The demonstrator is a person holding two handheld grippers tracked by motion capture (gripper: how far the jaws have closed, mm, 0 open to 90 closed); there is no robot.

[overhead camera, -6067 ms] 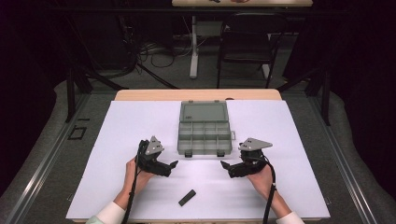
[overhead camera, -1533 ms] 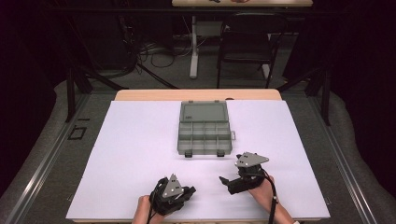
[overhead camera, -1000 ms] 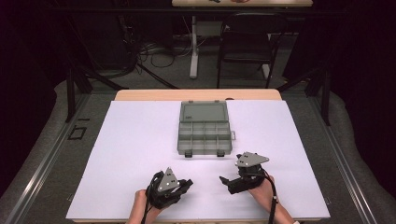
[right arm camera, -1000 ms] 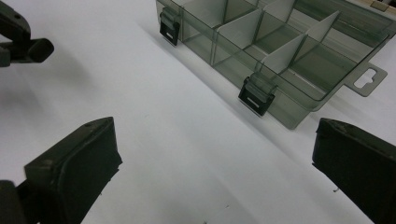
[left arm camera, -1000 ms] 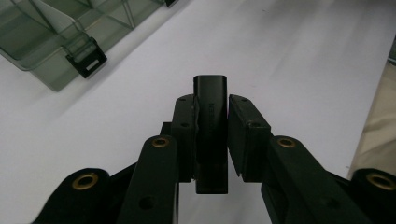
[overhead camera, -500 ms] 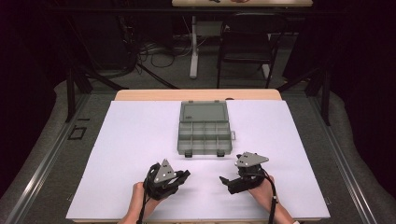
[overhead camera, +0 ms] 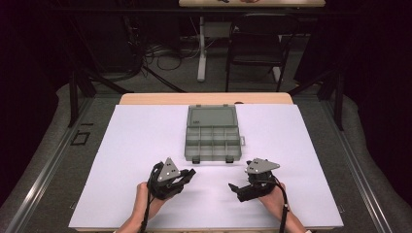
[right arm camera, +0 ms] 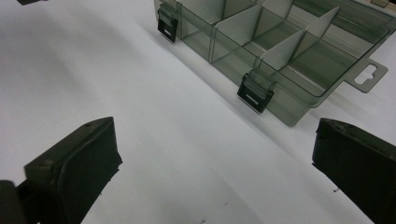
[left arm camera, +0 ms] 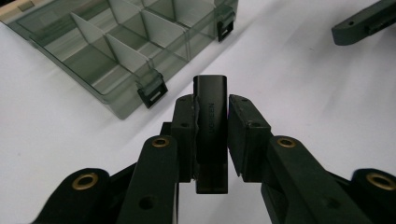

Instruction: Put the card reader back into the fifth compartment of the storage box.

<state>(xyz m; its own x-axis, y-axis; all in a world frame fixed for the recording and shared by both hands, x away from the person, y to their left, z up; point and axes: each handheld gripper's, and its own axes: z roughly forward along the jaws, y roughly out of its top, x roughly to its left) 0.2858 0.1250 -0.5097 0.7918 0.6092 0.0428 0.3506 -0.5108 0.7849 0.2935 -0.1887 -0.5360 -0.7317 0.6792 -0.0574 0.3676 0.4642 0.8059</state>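
One white table (overhead camera: pixel 145 145) carries everything we see, and one clear grey compartment box (overhead camera: pixel 213 133) lies open on it, ahead of both grippers and roughly between them. We count two black latches (left arm camera: pixel 152 91) on the box's near wall in each gripper view, and two grippers in two hands.

Our left gripper (overhead camera: pixel 187 174) sits in the left hand (overhead camera: pixel 145 199), near the box's front edge and a little off to its left corner; our right gripper (overhead camera: pixel 235 189), in the right hand (overhead camera: pixel 274 199), lies well apart from the left one, short of the box's right corner.

One small black block (left arm camera: pixel 211 126) is the piece in hand. From above it is too small to make out; it may be the dark tip at the left jaws. The left gripper view settles it: the jaws stand narrow, pads pressed on both sides of the block, which pokes out past their tips and bears faint raised lettering we cannot read. That view also shows the tip of the other gripper far to the upper right.

The right gripper view shows its own jaws spread wide with bare table between them, and a hang tab (right arm camera: pixel 369 74) on the box's side wall.
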